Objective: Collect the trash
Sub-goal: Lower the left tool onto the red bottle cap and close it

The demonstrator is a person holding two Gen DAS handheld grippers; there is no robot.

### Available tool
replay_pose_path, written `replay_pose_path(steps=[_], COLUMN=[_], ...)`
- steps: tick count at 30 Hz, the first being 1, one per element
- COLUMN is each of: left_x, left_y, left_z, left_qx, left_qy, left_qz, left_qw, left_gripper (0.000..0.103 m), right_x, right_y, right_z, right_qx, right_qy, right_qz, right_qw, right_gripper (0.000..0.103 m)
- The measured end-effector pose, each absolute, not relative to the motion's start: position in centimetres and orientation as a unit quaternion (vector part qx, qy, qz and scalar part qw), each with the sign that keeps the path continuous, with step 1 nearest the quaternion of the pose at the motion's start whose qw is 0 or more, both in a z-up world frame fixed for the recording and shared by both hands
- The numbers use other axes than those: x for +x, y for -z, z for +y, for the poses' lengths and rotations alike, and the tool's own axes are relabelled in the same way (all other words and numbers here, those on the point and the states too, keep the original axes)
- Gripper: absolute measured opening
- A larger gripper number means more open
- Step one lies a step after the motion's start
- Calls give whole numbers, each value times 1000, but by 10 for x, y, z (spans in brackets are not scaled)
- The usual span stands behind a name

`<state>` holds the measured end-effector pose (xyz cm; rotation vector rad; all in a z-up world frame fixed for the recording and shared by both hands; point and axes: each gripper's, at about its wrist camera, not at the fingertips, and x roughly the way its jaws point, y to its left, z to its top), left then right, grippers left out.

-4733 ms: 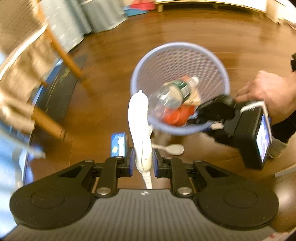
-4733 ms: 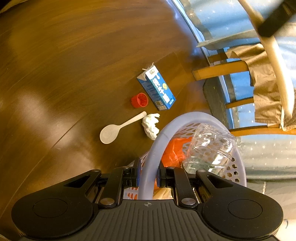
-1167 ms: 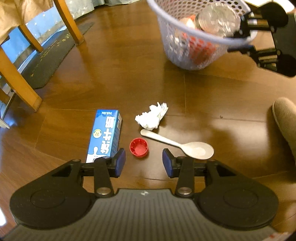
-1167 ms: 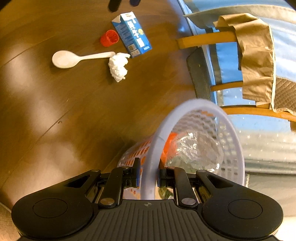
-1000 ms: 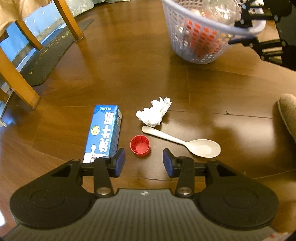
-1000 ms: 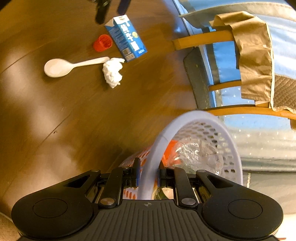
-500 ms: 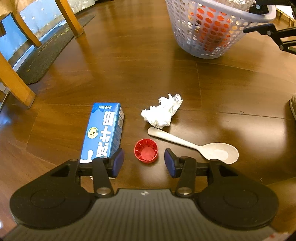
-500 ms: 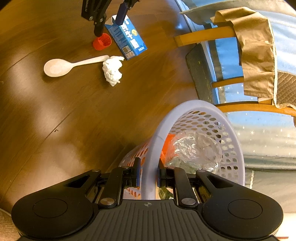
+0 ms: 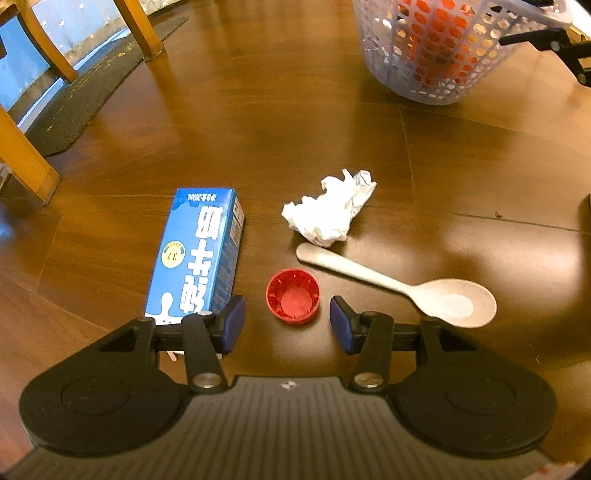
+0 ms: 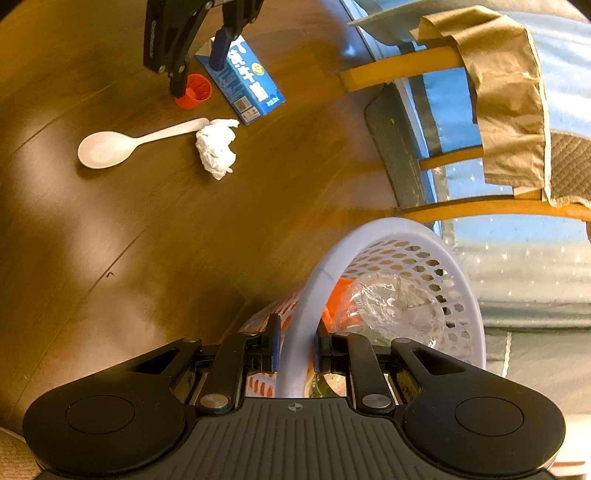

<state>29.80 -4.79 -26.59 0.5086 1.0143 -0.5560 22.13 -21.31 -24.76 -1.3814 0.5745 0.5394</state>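
My left gripper is open and low over the wooden floor, with a red bottle cap just ahead between its blue pads. A blue milk carton lies to the cap's left. A crumpled white tissue and a white plastic spoon lie to its right. My right gripper is shut on the rim of the lavender mesh basket, which holds a crushed clear bottle and orange trash. In the right wrist view the left gripper straddles the cap.
Wooden chair legs and a dark mat stand at the back left. A tan cloth hangs over a chair by blue star-patterned fabric. The basket rests at the back right in the left wrist view.
My left gripper dropped the long white item into the basket, opened, and moved down toward the red cap, which now sits larger between the pads. The basket went from lifted to resting on the floor.
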Motion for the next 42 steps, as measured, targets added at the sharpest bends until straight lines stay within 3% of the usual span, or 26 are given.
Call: replay_pose_path(steps=[25, 31, 42], left_x=[309, 313, 307], left_y=[280, 279, 264], left_z=[-53, -52, -51], left_qx=[225, 218, 223], left_qy=[263, 258, 266], left_qz=[484, 486, 479], left_qw=[804, 806, 806], left_gripper=[39, 28, 28], right_x=[220, 220, 222], right_y=[245, 245, 244], right_z=[-211, -211, -210], right_qx=[-619, -618, -616], right_qy=[-248, -248, -247], right_qz=[259, 260, 261], right_qw=[699, 700, 701], right_gripper=[13, 13, 13])
